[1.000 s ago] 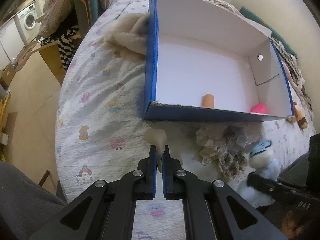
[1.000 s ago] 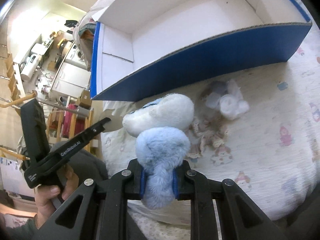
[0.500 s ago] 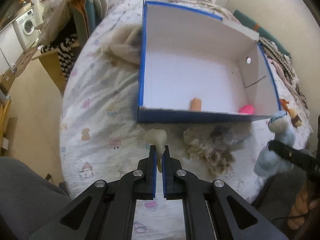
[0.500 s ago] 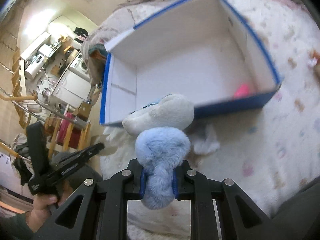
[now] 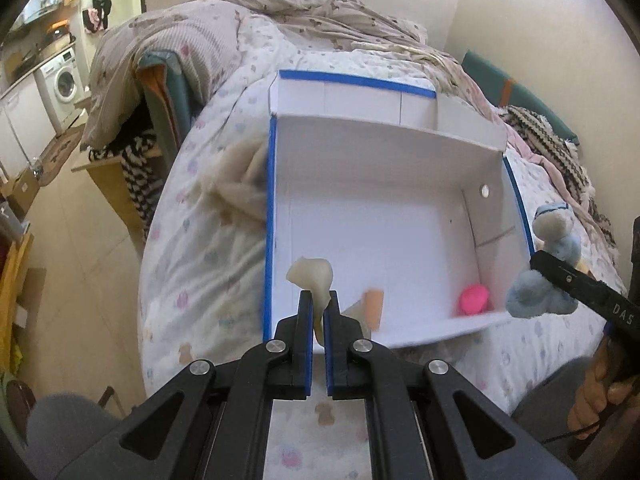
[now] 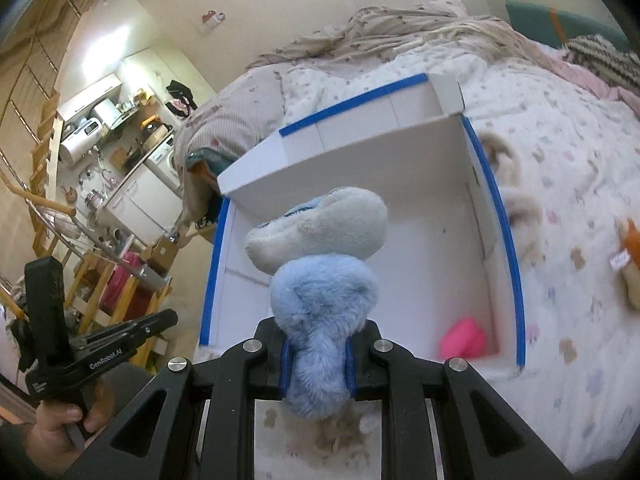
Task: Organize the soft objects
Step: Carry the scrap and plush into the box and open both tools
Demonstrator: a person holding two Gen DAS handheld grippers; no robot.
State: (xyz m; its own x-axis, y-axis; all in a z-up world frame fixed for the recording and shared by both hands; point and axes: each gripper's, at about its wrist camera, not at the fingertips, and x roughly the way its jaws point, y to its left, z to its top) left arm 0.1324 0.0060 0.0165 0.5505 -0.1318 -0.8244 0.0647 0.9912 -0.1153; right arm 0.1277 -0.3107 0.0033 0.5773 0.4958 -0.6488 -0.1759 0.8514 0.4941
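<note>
We see soft, even indoor light, heavy fisheye bending with dark corners, and motion blur along the box (image 5: 384,216) near edge.

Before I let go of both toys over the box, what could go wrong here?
1. The right hand-held gripper pinches only the tail end of the blue plush; in the left view it hangs at the box's right wall, so it might drop outside.
2. The left hand-held gripper holds the cream piece near the front left corner; releasing now might catch the rim.
</note>
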